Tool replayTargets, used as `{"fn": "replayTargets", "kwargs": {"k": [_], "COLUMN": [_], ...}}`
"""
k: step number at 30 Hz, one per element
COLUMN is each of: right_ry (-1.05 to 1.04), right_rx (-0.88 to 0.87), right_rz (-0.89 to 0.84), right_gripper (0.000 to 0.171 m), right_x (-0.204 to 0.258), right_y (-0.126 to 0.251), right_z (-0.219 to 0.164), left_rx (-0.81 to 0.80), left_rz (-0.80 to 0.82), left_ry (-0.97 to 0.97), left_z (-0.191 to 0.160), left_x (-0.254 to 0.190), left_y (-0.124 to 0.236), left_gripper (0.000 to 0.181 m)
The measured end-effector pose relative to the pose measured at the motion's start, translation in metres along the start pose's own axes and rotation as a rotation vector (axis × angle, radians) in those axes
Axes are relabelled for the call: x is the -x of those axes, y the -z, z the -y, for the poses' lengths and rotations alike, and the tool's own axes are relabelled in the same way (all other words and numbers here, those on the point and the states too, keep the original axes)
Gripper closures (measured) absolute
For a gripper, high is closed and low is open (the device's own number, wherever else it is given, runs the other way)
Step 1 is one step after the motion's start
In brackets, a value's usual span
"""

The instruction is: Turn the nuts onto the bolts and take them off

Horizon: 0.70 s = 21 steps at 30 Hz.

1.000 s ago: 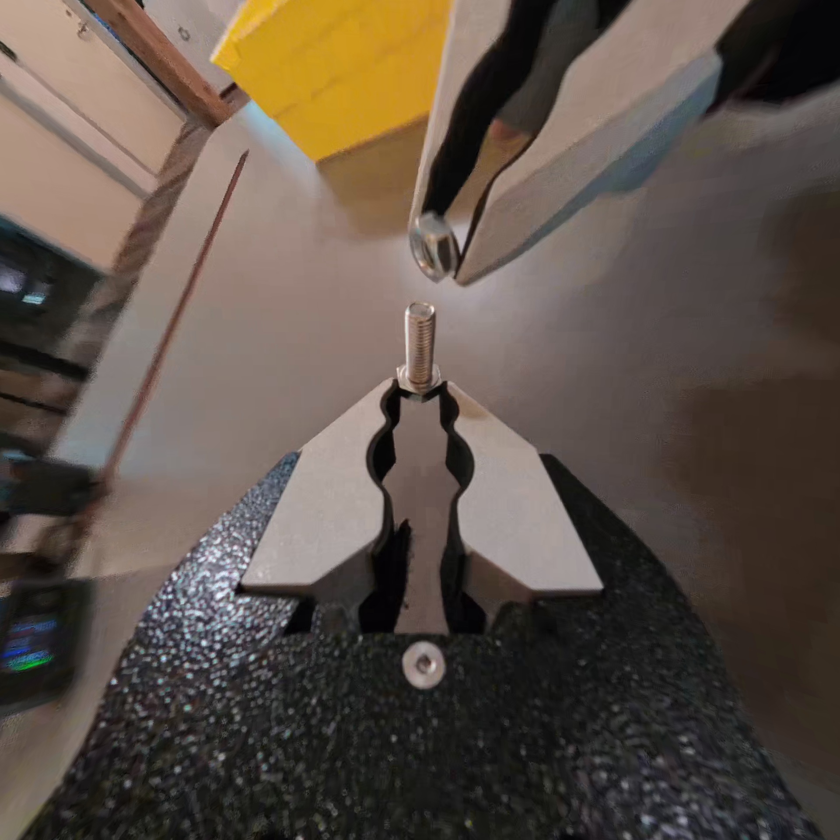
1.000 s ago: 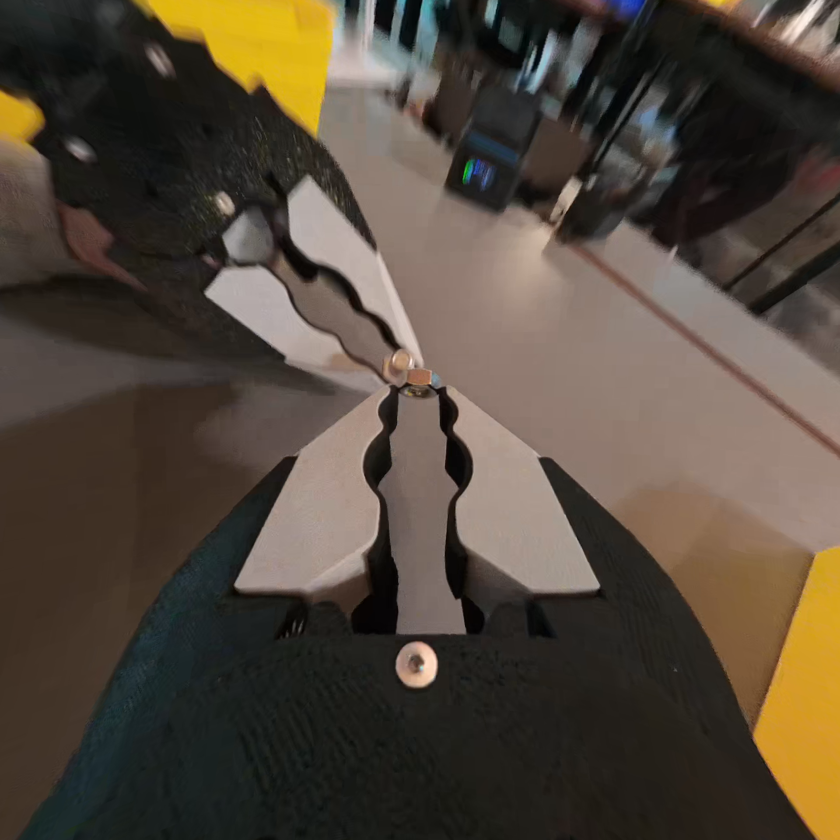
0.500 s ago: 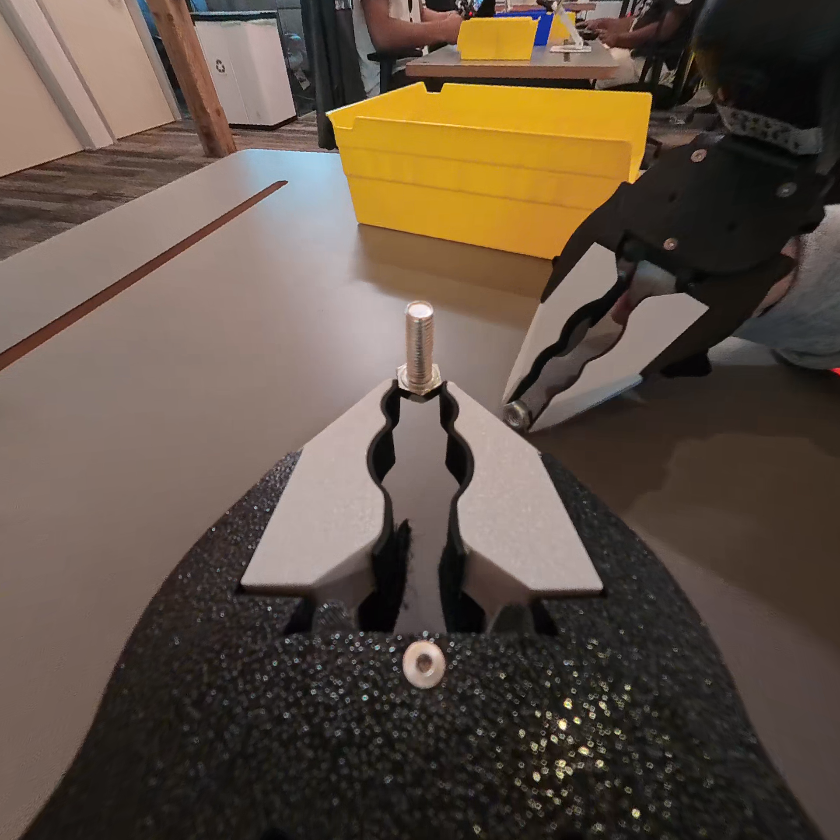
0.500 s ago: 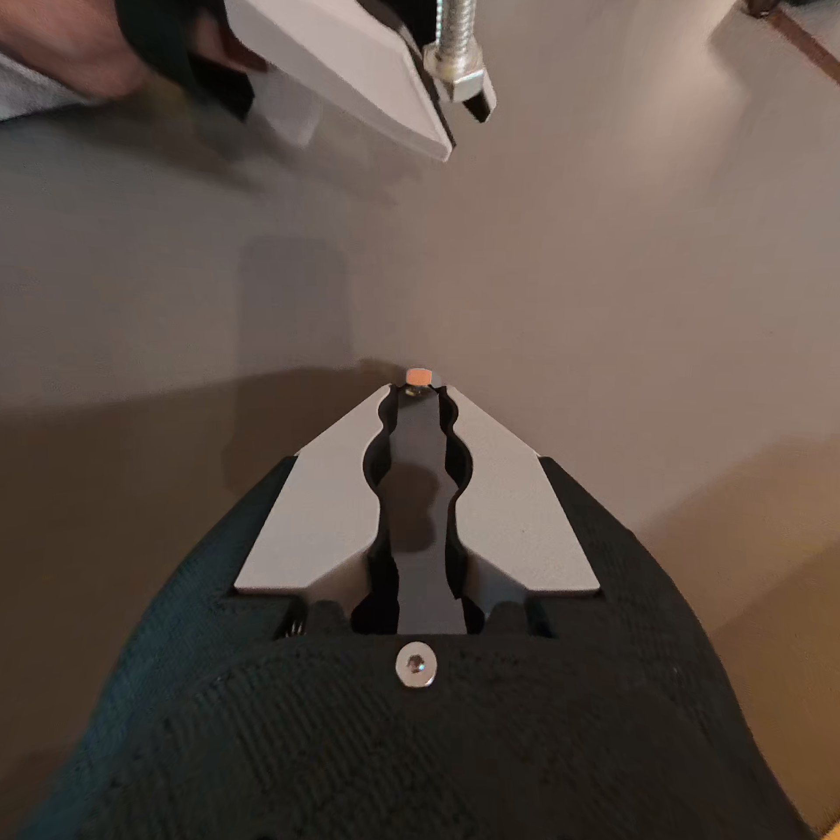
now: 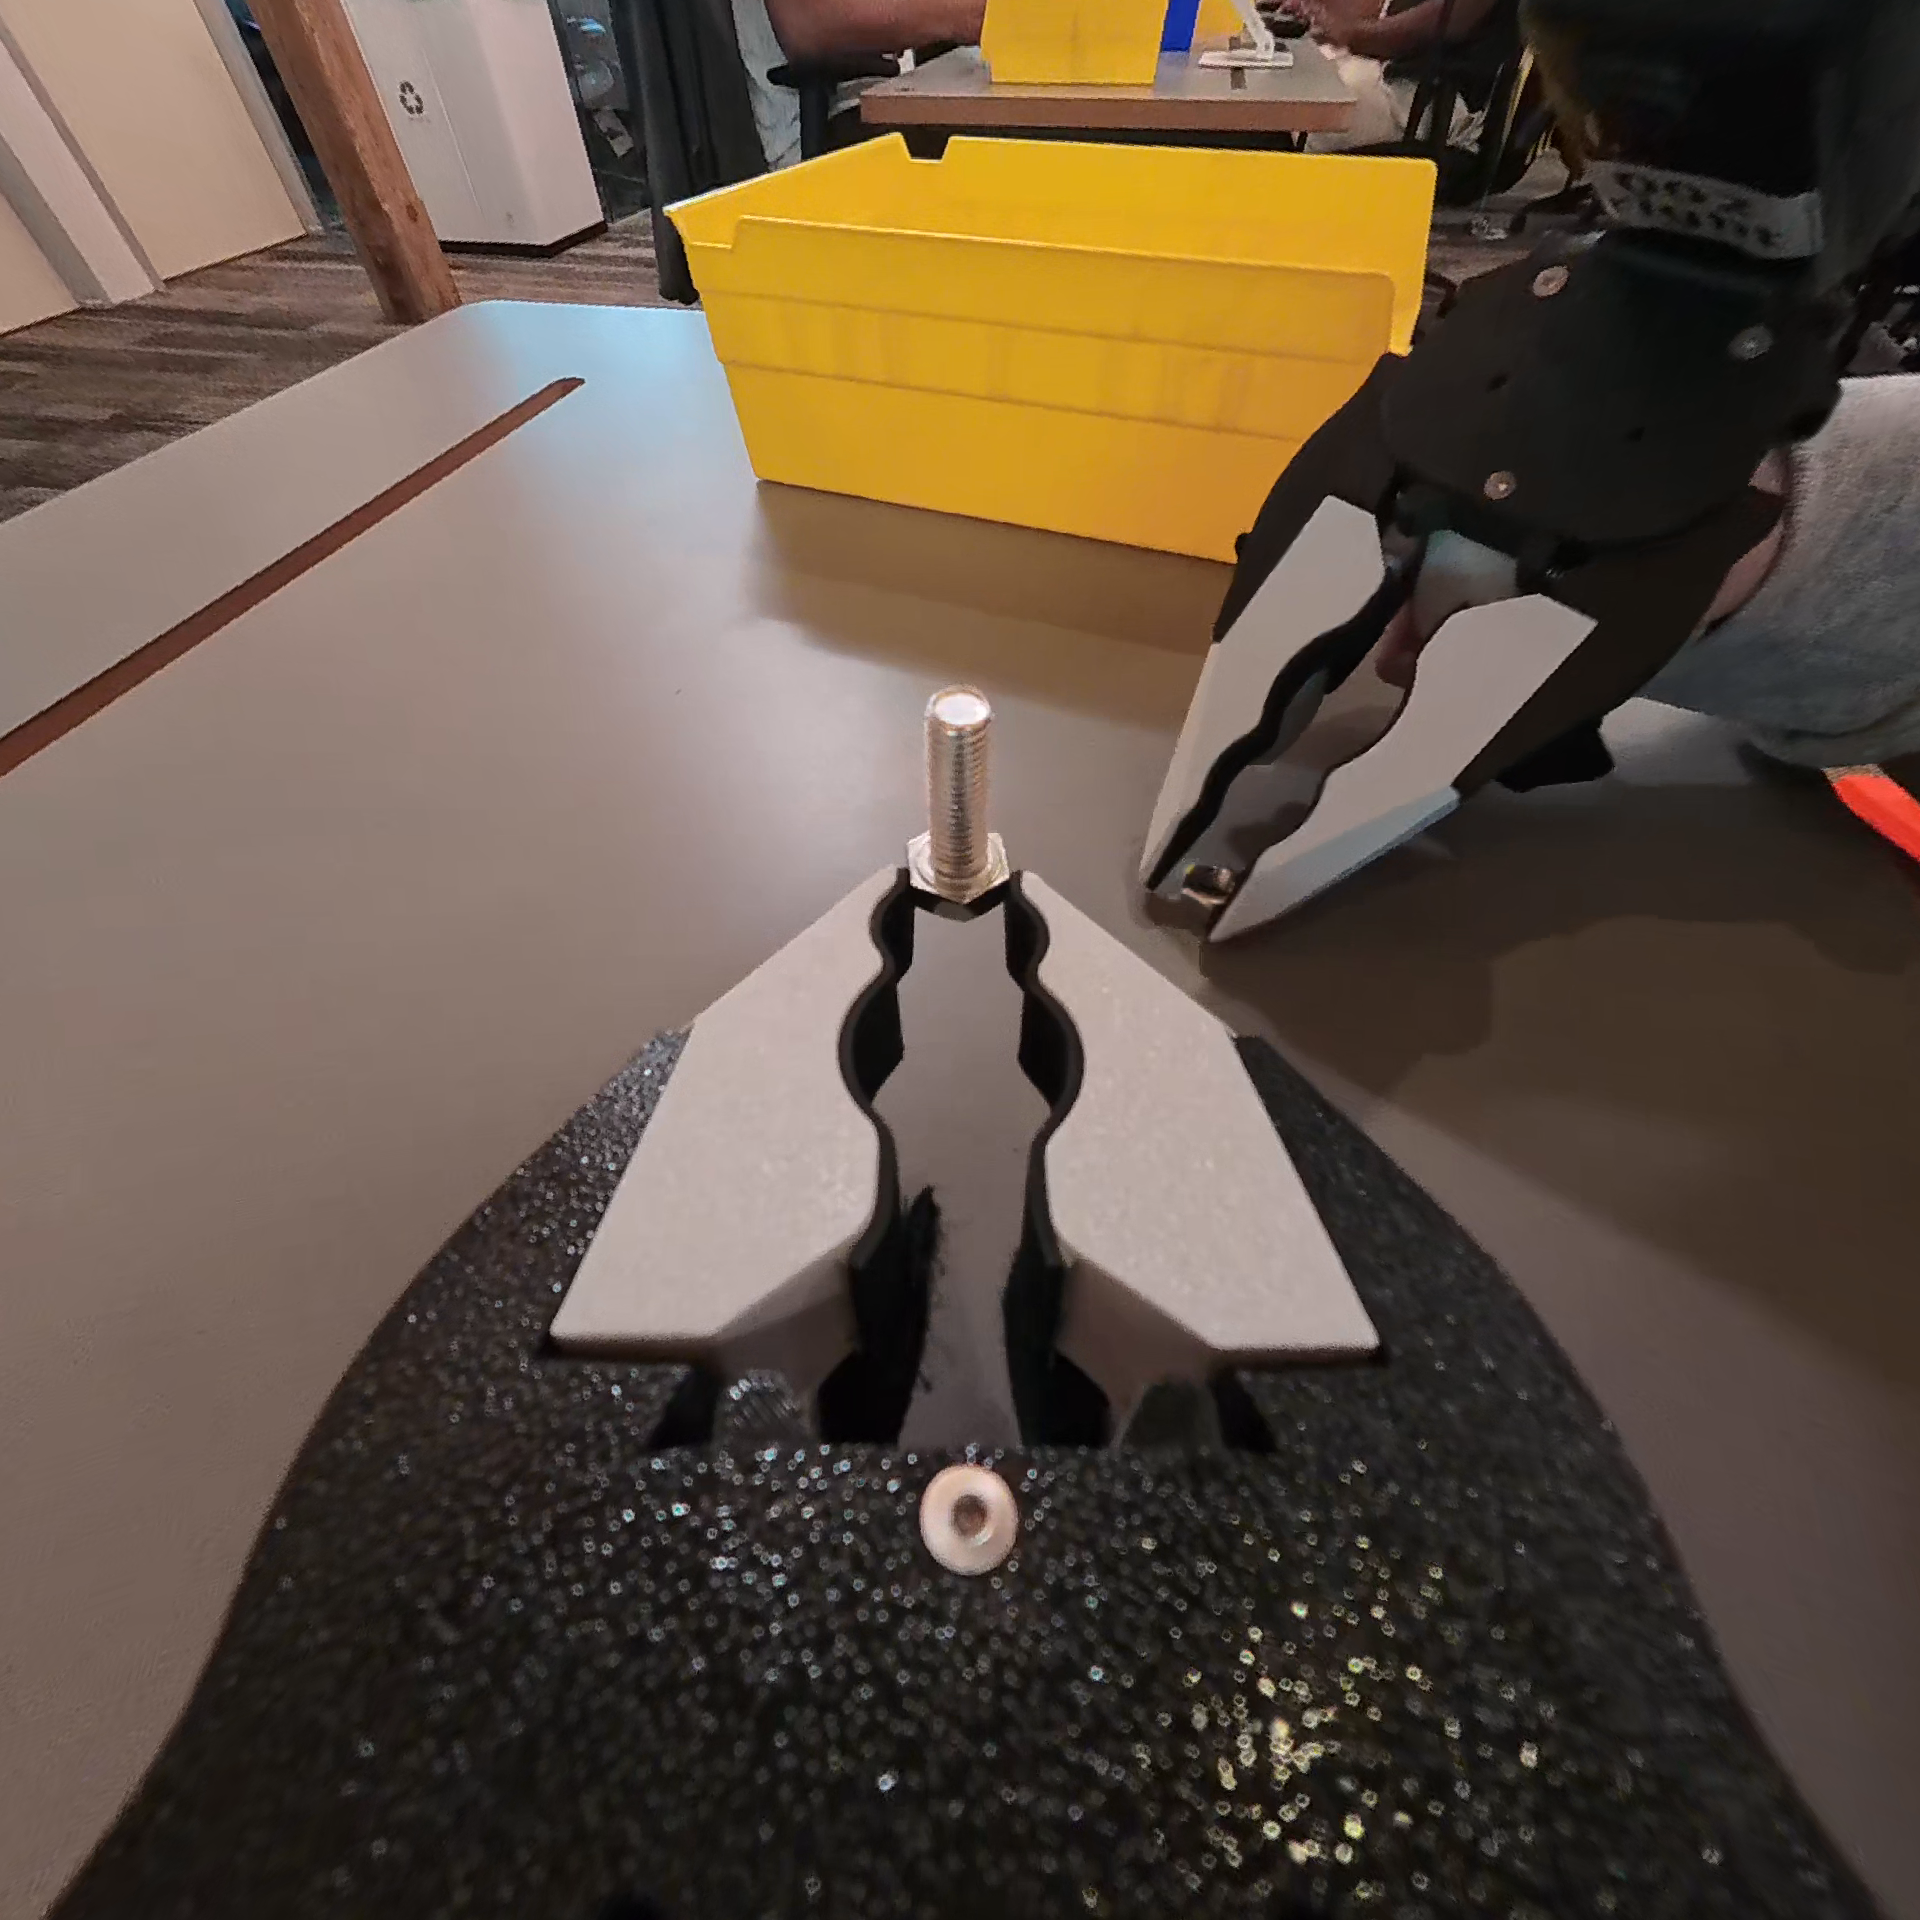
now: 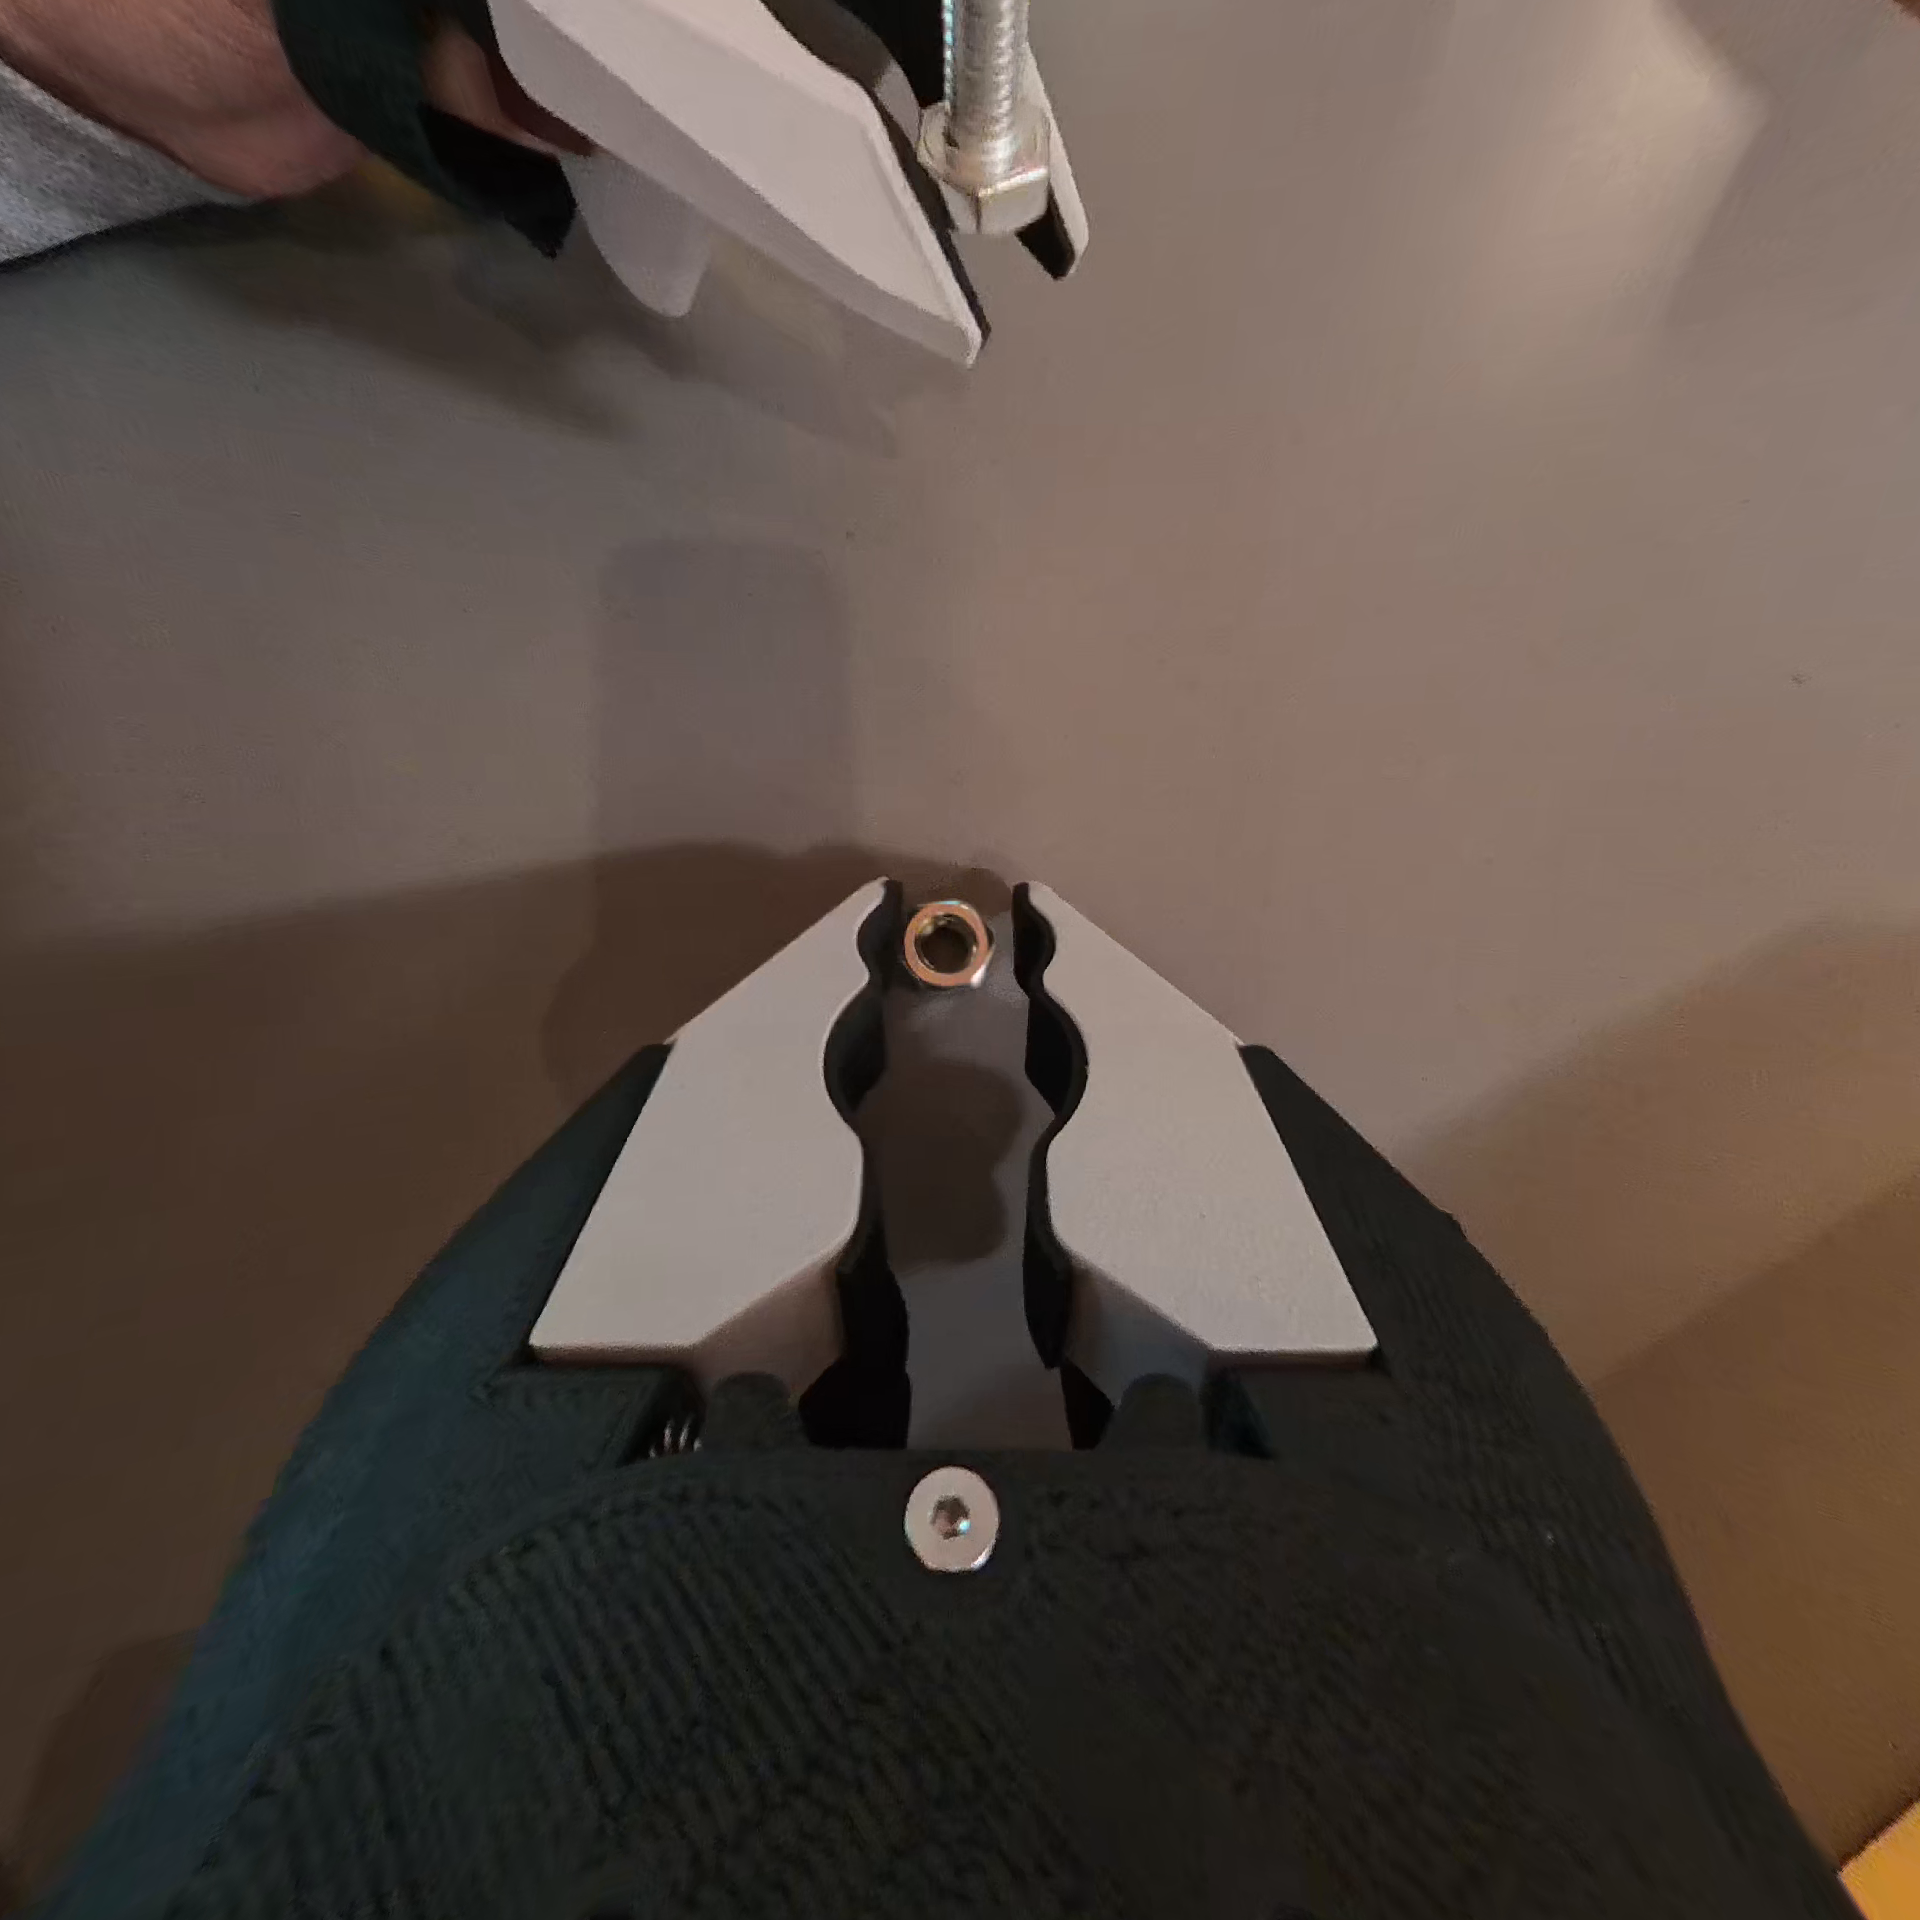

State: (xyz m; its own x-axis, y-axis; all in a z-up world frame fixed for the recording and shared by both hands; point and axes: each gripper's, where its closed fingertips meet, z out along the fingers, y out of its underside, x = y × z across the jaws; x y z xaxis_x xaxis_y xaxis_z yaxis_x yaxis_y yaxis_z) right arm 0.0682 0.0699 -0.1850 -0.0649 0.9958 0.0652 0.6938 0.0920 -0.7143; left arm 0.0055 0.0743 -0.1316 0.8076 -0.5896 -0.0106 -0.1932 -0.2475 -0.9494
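My left gripper (image 5: 954, 896) is shut on the hex head of a silver bolt (image 5: 958, 790), whose threaded shank stands upright above the brown table (image 5: 416, 831). It also shows at the top of the right wrist view (image 6: 1003, 281) with the bolt (image 6: 987, 125). My right gripper (image 6: 951, 902) points down at the table, its jaws slightly apart. A silver nut (image 6: 945, 945) lies flat between its tips, hole facing up, with thin gaps on both sides. In the left wrist view the right gripper (image 5: 1195, 920) stands tip-down to the right of the bolt, the nut (image 5: 1205, 906) at its tips.
A yellow bin (image 5: 1039, 343) stands on the table behind the bolt. An orange object (image 5: 1881, 810) shows at the right edge. A person's sleeve (image 5: 1818, 644) is behind the right gripper. Another table with people lies beyond. The gap from one gripper's tips to the other's is roughly 9 cm.
The right gripper came down from above the bolt to the table on the right. The nut, held edge-on before, now lies flat between its tips. The left gripper kept the bolt upright.
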Motion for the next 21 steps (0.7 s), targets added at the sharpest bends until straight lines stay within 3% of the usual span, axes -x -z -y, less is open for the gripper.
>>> {"fn": "replayTargets", "kwargs": {"k": [7,12,14,18,21], "right_ry": [0.017,-0.010,0.033,0.111,0.178], "right_rx": [0.028,0.023,-0.034,-0.289,-0.350], "right_rz": [-0.007,0.004,-0.037,-0.024,0.025], "right_gripper": [0.145,0.154,0.154,0.154,0.154], "right_x": [-0.001,-0.002,-0.005,0.004,0.015], "right_y": [0.005,0.006,0.011,0.035,0.047], "right_z": [-0.005,-0.005,0.011,0.077,0.106], "left_rx": [0.012,0.014,0.012,-0.041,-0.006], "left_rz": [-0.018,-0.031,-0.052,-0.178,-0.228], "left_ry": [-0.003,-0.003,-0.004,-0.014,-0.042], "left_z": [-0.002,-0.002,-0.001,0.008,0.004], "left_x": [-0.002,-0.004,-0.008,-0.030,-0.042], "left_y": [-0.001,-0.002,-0.002,-0.002,-0.005], "left_gripper": [0.166,0.166,0.166,0.166,0.166]}}
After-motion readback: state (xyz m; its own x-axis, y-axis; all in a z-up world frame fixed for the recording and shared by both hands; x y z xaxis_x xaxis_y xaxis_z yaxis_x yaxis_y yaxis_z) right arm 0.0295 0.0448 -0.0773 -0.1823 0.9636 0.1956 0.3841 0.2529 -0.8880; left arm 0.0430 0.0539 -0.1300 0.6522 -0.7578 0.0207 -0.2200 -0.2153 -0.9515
